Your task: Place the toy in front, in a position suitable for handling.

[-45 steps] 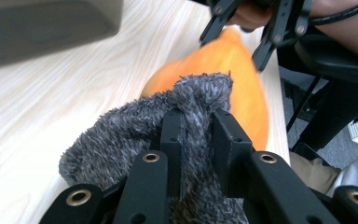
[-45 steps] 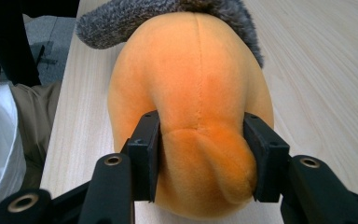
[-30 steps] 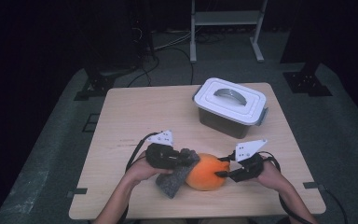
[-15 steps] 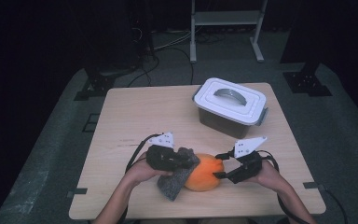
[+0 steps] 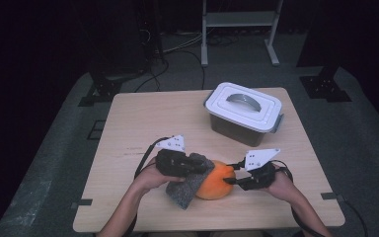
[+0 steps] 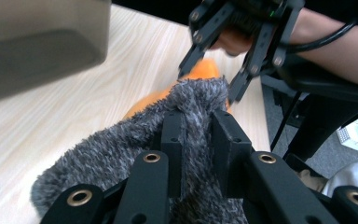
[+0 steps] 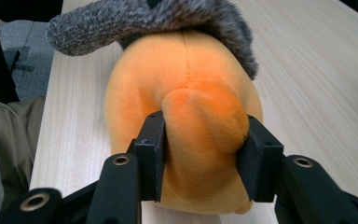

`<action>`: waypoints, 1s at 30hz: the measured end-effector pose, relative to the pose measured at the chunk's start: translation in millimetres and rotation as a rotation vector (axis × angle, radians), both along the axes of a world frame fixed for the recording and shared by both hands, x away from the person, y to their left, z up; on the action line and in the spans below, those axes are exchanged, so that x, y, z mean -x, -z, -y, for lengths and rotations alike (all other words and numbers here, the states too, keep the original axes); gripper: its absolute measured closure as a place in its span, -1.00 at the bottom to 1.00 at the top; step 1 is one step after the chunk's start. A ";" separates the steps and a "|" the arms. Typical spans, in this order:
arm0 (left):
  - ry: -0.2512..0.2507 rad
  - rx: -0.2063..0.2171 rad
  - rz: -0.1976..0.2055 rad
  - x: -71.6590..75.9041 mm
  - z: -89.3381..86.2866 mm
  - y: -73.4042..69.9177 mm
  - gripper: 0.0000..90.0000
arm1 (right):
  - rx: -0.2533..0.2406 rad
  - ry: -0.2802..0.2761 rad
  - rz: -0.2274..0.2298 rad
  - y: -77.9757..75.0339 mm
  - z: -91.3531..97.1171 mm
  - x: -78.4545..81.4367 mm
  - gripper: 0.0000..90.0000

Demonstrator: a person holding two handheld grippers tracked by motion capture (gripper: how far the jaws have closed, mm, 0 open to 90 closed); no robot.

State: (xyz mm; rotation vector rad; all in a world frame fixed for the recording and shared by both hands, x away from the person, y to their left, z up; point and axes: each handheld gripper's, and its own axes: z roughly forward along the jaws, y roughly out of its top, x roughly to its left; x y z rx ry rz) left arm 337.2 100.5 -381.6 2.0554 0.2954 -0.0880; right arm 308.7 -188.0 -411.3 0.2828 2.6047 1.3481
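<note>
An orange plush toy (image 5: 216, 180) lies near the bench's (image 5: 143, 118) front edge; the left tongs (image 6: 196, 135) are clamped on a grey fuzzy cloth (image 6: 121, 154) draped over it; the right tongs (image 7: 200, 154), having just been closing, pinch the toy's rounded end; no readable writing.

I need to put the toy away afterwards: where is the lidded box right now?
In the high view the lidded box stands on the table's far right part, lid on, beyond the orange plush and apart from both hands.
</note>
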 end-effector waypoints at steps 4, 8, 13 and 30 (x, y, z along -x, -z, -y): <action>0.012 -0.032 -0.001 1.3 5.3 2.6 0.68 | -0.001 -0.006 -0.012 0.8 0.3 -1.2 0.20; 0.030 -0.027 -0.037 5.5 0.2 9.9 0.68 | -0.033 0.004 -0.108 4.5 3.2 -4.4 -0.15; 0.036 -0.035 -0.046 10.5 -7.3 11.9 0.68 | -0.039 -0.002 -0.138 8.0 -1.9 -4.1 -0.12; 0.047 -0.058 -0.019 0.8 27.6 -1.4 0.68 | 0.006 -0.052 -0.015 8.5 -6.1 6.1 0.17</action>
